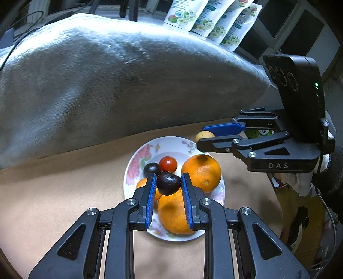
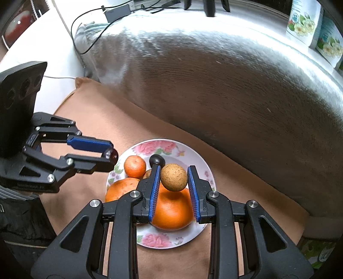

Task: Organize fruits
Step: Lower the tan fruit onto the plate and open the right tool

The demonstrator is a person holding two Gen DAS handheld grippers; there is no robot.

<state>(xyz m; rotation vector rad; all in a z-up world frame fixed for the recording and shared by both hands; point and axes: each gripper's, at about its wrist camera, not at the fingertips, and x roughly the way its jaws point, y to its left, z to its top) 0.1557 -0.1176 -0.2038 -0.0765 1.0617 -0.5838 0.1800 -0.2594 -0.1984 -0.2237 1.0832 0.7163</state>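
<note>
The left gripper (image 1: 168, 182) pinches a dark cherry (image 1: 168, 182) between its blue pads (image 1: 151, 193), holding it in the air above the floral plate (image 1: 137, 158). The right gripper (image 2: 173, 178) is clamped the same way on a small brown, rough-skinned round fruit (image 2: 173, 177), also lifted over the plate. From the left wrist view the right gripper comes in at about three o'clock, its fruit showing as a pale yellowish ball at its tips; from the right wrist view the left gripper reaches in from nine o'clock with the cherry glinting at its tips.

Under the left gripper, a large orange (image 1: 173, 214) lies at the plate's six o'clock side, a second orange (image 1: 201, 172) at about two o'clock of it, and a small orange fruit (image 1: 141, 184) peeks out beside the left finger. Behind the held cherry, toward twelve o'clock, sit another dark cherry (image 1: 151, 169) and a red cherry tomato (image 1: 168, 163), just beside each other.

The plate rests on a tan cloth (image 1: 64, 193). Beyond it, from ten to two o'clock, bulges a grey plush blanket (image 1: 107, 75), with flower-printed packets (image 1: 205, 19) lined up behind.
</note>
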